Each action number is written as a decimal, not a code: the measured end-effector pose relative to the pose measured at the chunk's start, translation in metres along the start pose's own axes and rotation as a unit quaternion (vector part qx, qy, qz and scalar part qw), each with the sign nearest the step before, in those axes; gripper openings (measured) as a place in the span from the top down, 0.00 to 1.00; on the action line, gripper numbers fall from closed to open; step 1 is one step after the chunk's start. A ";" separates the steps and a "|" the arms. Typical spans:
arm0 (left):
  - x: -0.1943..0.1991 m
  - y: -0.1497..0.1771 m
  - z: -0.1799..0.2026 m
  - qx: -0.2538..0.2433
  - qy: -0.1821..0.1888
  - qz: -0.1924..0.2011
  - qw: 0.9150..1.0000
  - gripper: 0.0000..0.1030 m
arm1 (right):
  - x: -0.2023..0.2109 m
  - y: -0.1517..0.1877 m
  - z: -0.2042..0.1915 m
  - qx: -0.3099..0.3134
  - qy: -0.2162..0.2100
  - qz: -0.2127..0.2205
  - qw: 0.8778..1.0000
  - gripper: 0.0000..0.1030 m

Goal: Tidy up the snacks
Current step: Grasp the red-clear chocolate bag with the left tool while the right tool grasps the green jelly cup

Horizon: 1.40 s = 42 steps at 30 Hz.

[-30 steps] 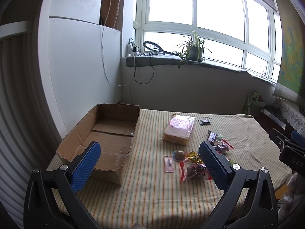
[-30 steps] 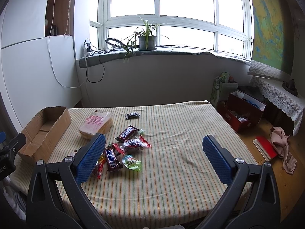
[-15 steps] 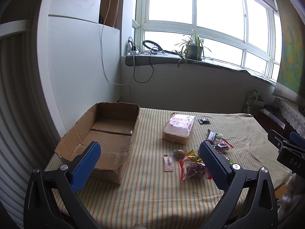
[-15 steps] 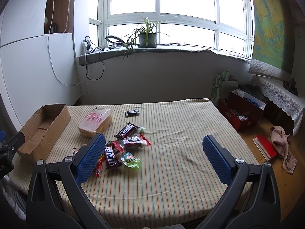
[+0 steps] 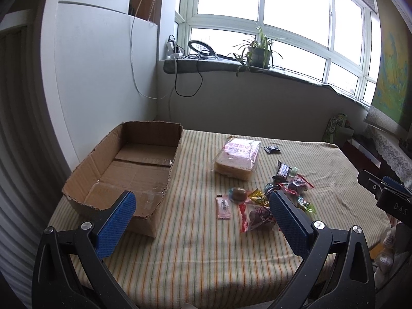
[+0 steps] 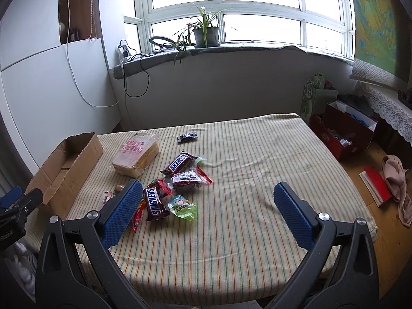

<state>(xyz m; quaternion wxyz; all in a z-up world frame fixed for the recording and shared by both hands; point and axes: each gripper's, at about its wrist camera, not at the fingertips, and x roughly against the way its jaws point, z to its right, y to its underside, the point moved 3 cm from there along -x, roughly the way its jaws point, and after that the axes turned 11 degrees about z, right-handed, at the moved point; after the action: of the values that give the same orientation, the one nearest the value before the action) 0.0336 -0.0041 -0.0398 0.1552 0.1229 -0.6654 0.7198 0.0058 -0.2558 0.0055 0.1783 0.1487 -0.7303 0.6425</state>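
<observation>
The left gripper (image 5: 202,213) and the right gripper (image 6: 207,206) both hang above the counter (image 6: 257,154) with jaws spread wide, holding nothing. The counter has a cloth with thin yellow and green stripes. The snacks lie in a loose group near its middle: two dark Snickers bars (image 6: 155,200), a clear red-edged bag of dark sweets (image 6: 189,179), a small green packet (image 6: 183,206) and a small pink sachet (image 5: 223,207). Just behind them is a bag of sliced bread (image 5: 238,158) with a pink label. A small black packet (image 6: 188,137) lies apart, further back. An open cardboard box (image 5: 128,167) stands at the left edge of the counter
</observation>
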 end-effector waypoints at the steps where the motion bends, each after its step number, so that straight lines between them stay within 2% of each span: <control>1: -0.001 0.002 0.000 0.002 0.003 -0.004 1.000 0.00 | -0.003 0.001 0.002 -0.009 -0.012 -0.007 1.000 0.00; 6: -0.006 0.010 0.005 0.006 0.026 -0.024 0.999 0.07 | -0.014 0.006 0.011 -0.031 -0.037 -0.029 0.998 0.00; 11: -0.011 0.020 0.015 0.009 0.058 -0.051 0.997 0.17 | -0.021 0.008 0.012 -0.017 -0.046 -0.039 0.998 0.00; 13: -0.013 0.023 0.020 0.009 0.067 -0.059 0.996 0.20 | -0.022 0.008 0.011 -0.007 -0.057 -0.044 0.997 0.03; 15: -0.015 0.026 0.025 0.011 0.077 -0.068 0.995 0.23 | -0.025 0.009 0.008 0.003 -0.072 -0.053 0.996 0.12; 19: -0.021 0.034 0.038 0.008 0.098 -0.088 0.991 0.29 | -0.034 0.015 0.002 0.030 -0.094 -0.071 0.993 0.15; 24: -0.031 0.044 0.046 0.013 0.117 -0.112 0.987 0.33 | -0.054 0.031 -0.003 0.054 -0.121 -0.110 0.985 0.31; 30: -0.048 0.048 0.054 0.007 0.123 -0.123 0.985 0.42 | -0.085 0.046 0.000 0.031 -0.149 -0.154 0.976 0.32; 42: -0.087 0.054 0.063 0.008 0.123 -0.148 0.981 0.42 | -0.119 0.060 -0.007 0.026 -0.169 -0.192 0.966 0.32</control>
<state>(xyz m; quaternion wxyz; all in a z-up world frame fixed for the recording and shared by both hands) 0.0910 -0.0757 -0.1176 0.3394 0.1315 -0.6102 0.7037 0.0859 -0.2427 -0.1008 0.1684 0.3967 -0.6907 0.5807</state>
